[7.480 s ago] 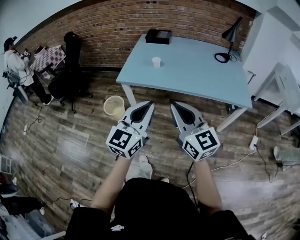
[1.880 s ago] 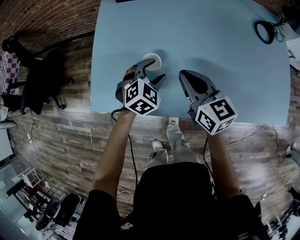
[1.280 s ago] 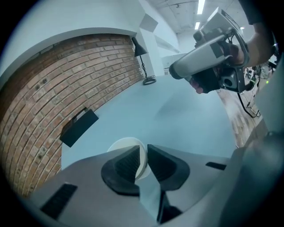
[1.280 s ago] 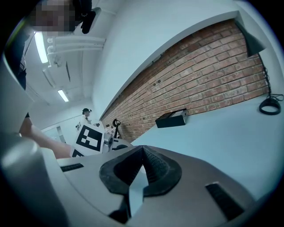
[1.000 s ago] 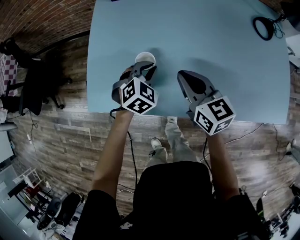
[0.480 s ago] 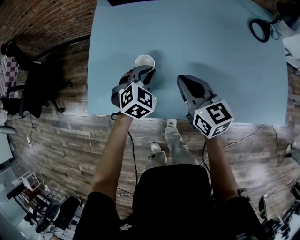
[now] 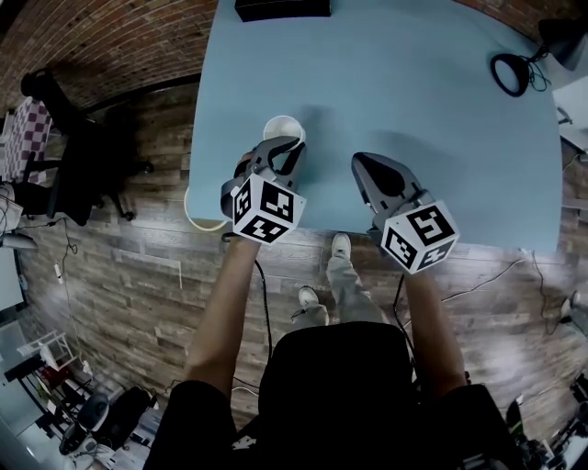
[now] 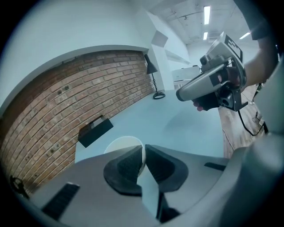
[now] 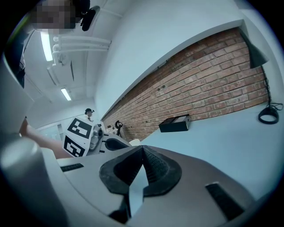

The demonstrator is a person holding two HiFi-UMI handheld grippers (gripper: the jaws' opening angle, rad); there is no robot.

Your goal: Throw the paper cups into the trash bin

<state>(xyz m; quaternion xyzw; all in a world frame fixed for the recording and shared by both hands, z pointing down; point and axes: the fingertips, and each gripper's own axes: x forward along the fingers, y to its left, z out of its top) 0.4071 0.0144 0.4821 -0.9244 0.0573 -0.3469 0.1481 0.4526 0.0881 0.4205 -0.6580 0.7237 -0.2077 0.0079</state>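
A white paper cup (image 7: 282, 128) hangs over the light blue table (image 7: 432, 101) near its left front corner. My left gripper (image 7: 292, 147) is shut on the cup's near rim; its jaws have just been closing, and the cup wall (image 8: 123, 147) sits pinched between the pads. To its right my right gripper (image 7: 363, 163) hovers over the table, shut with nothing in it (image 9: 142, 148). The cream trash bin (image 7: 190, 209) peeks out on the floor beside the table's left edge, left of and below the cup.
A black box (image 7: 281, 8) lies at the table's far edge. A black desk lamp (image 7: 511, 72) stands at the far right. An office chair (image 7: 78, 174) is on the wooden floor to the left, beyond the bin.
The left gripper's jaws have closed on the cup's rim and lifted it a little off the table. The right gripper rose slightly. The trash bin has come into view.
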